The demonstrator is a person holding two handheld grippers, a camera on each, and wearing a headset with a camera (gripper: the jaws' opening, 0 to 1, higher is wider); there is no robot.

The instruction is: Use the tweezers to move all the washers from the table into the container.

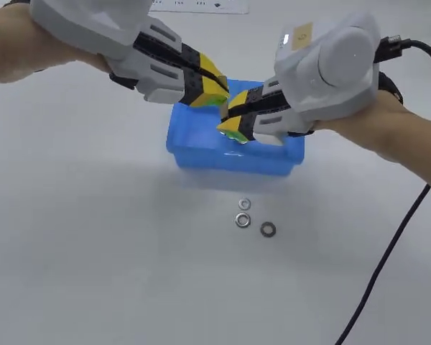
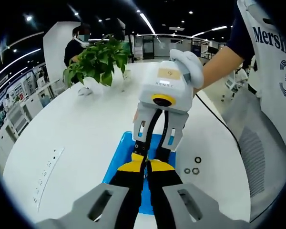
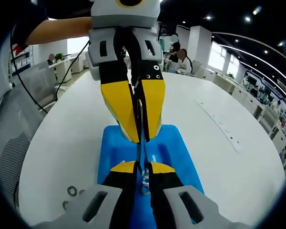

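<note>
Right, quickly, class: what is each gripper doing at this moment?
Left gripper: shut on the tweezers.
Right gripper: shut on the same tweezers, over the blue container.

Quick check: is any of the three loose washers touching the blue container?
Apart. The head view shows a strip of bare table between the three washers and the near wall of the blue container.

White-shelled, yellow-tipped tools [image 1: 217, 89] [image 1: 232, 121]; black cable [image 1: 388, 251].
</note>
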